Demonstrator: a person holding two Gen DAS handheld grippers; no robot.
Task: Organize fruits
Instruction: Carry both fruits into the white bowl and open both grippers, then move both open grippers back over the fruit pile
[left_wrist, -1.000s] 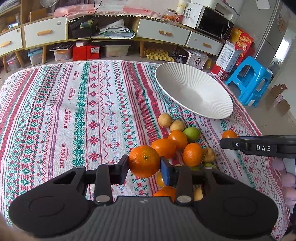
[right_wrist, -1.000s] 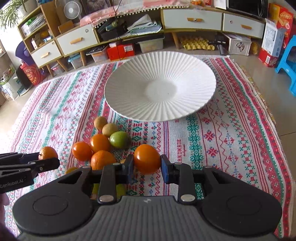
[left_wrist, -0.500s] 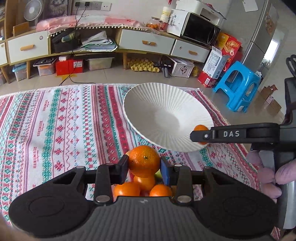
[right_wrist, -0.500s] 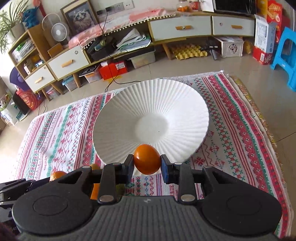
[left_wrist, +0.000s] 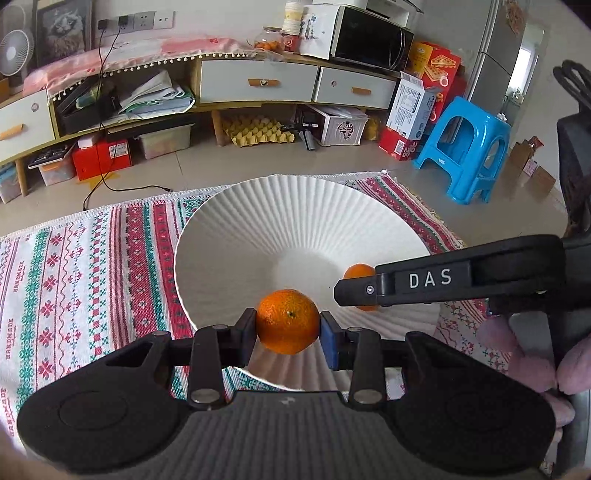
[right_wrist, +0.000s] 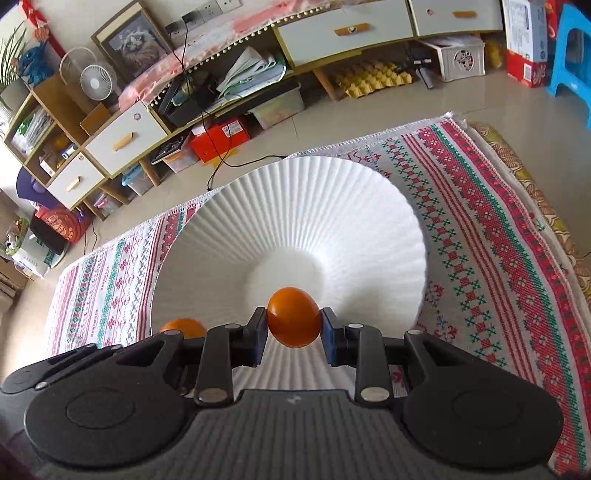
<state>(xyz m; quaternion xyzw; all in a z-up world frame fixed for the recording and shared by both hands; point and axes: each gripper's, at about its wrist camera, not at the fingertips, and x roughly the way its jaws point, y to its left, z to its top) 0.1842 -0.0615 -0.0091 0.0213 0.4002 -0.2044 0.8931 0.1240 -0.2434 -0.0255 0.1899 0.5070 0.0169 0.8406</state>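
My left gripper (left_wrist: 288, 329) is shut on a dimpled orange (left_wrist: 287, 320) and holds it over the near inner slope of the white ribbed bowl (left_wrist: 295, 218). The right gripper (right_wrist: 294, 332) is shut on a smoother, smaller orange fruit (right_wrist: 293, 316), also above the bowl (right_wrist: 295, 206), near its middle. In the left wrist view the right gripper's finger marked DAS reaches in from the right, with its fruit (left_wrist: 357, 274) partly hidden behind it. In the right wrist view the left gripper's orange (right_wrist: 183, 328) peeks out at lower left. The bowl's inside looks empty.
The bowl sits on a red, green and white patterned cloth (left_wrist: 74, 266) spread on the floor. Beyond the cloth's far edge stand a low cabinet (left_wrist: 258, 81), storage boxes and a blue plastic stool (left_wrist: 467, 147). A gloved hand (left_wrist: 524, 354) holds the right gripper.
Both grippers have carried their oranges away from the fruit pile and forward over the white bowl. The pile has dropped out of view. Both grips stay the same.
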